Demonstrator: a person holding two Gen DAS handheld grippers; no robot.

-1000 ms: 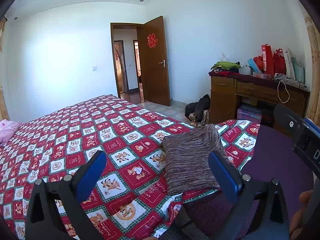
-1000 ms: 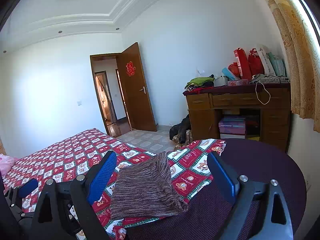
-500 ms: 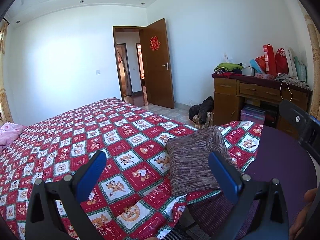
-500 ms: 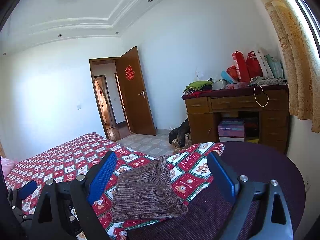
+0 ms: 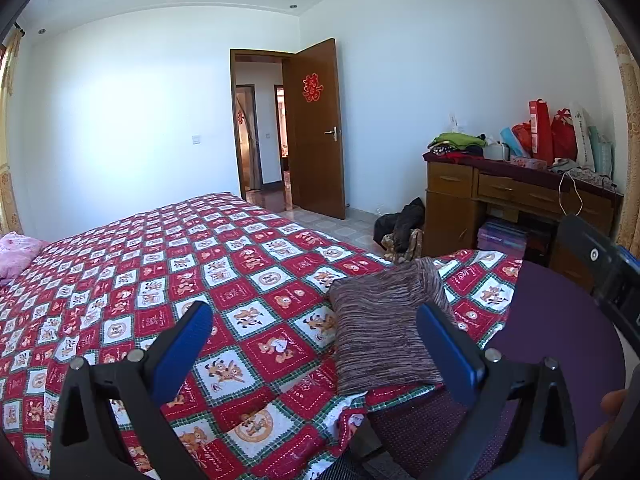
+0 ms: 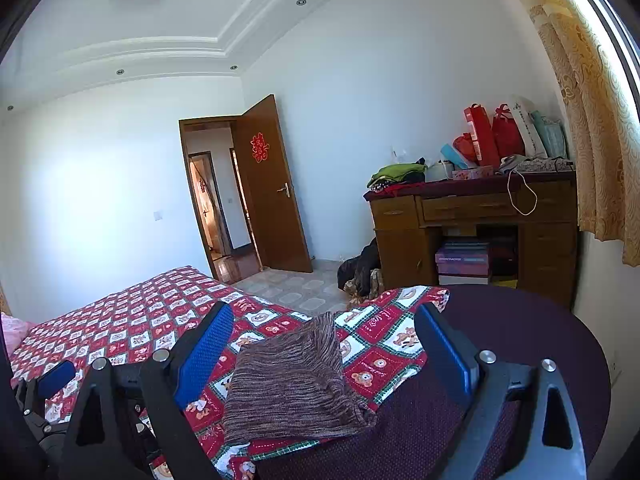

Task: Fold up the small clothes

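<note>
A folded brown striped knit garment [image 5: 384, 332] lies on the red cartoon-patterned bedspread [image 5: 200, 264], near the bed's corner, right of centre in the left wrist view and at lower centre in the right wrist view [image 6: 292, 384]. The left tongs [image 5: 316, 348] hang above the bed, spread wide and holding nothing. The right tongs [image 6: 324, 356] are likewise wide apart and empty, framing the garment from above without touching it.

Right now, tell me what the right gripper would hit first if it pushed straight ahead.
Probably the folded brown striped knit garment lying on the red cartoon-patterned bedspread. It sits between the open right gripper fingers, though depth is unclear and the gripper may pass above it.
</note>
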